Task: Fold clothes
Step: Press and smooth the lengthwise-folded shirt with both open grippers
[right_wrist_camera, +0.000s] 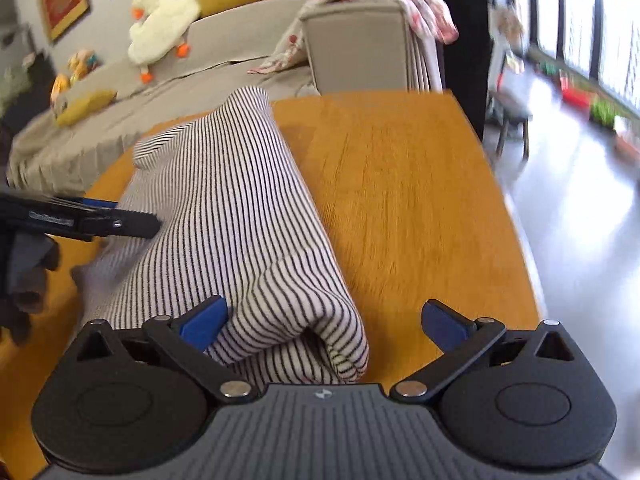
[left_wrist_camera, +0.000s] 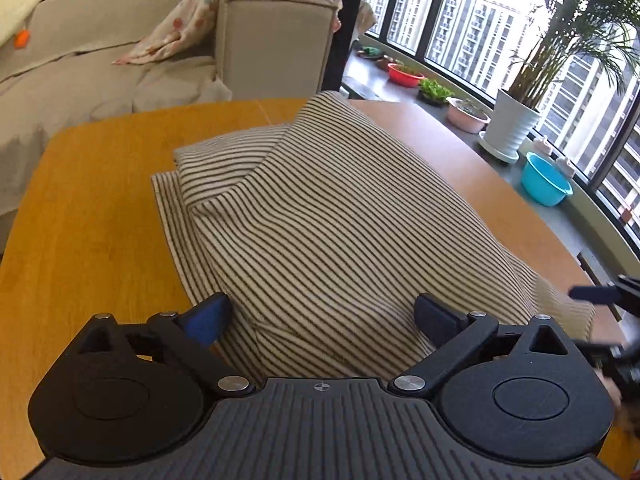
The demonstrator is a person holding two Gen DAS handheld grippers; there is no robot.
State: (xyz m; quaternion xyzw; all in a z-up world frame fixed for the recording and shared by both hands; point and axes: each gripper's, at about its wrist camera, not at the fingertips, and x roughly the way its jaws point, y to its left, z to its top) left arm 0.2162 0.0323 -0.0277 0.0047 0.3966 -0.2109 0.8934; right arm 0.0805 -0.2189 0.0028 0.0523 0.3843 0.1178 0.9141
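Observation:
A striped black-and-white garment point(left_wrist_camera: 328, 216) lies folded in a bulky stack on the wooden table point(left_wrist_camera: 92, 208). My left gripper point(left_wrist_camera: 322, 316) is open, its blue pads wide apart on either side of the garment's near edge. My right gripper point(right_wrist_camera: 324, 320) is open too, with the garment's folded corner point(right_wrist_camera: 312, 320) between its pads, nearer the left one. The garment point(right_wrist_camera: 224, 200) runs away from it across the table point(right_wrist_camera: 408, 200). The left gripper point(right_wrist_camera: 120, 222) shows at the left of the right wrist view, against the fabric. The right gripper point(left_wrist_camera: 600, 296) shows at the right edge of the left wrist view.
A grey sofa point(left_wrist_camera: 120, 40) with a pink spotted blanket point(left_wrist_camera: 200, 12) stands beyond the table. A window ledge holds plant pots point(left_wrist_camera: 512, 120), a blue bowl point(left_wrist_camera: 546, 180) and a red bowl point(left_wrist_camera: 404, 74). A plush duck point(right_wrist_camera: 160, 24) lies on the sofa. A stool point(right_wrist_camera: 512, 116) stands right.

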